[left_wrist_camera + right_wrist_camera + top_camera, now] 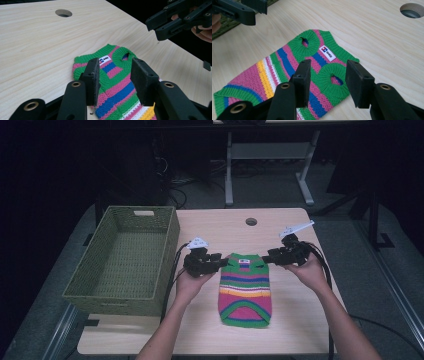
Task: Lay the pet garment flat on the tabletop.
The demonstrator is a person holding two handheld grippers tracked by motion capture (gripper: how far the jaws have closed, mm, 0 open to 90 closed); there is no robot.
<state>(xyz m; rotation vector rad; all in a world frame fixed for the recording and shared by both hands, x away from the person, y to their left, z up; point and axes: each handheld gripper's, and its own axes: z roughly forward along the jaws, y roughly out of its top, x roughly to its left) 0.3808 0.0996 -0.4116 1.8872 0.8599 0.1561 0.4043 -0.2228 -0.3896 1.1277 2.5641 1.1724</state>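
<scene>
From above: a stripy little sweater (245,290) flat on the pale wood table (295,320), green basket (125,255) at its left, dark room behind. Along the left hand-held gripper (113,80): jaws apart over the sweater's top, holding nothing, white label (104,59) too blurry to read. Along the right hand-held gripper (327,81): jaws apart too, over a green armhole (333,80).

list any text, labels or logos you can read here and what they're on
White tag near the collar of the striped knit sweater: tag shows a small blue and red square logo, then short dark lettering, too blurred to read.
Green woven basket: a pale rectangle at its far rim, no text legible.
Left tool and right tool, both open: no markings visible.
</scene>
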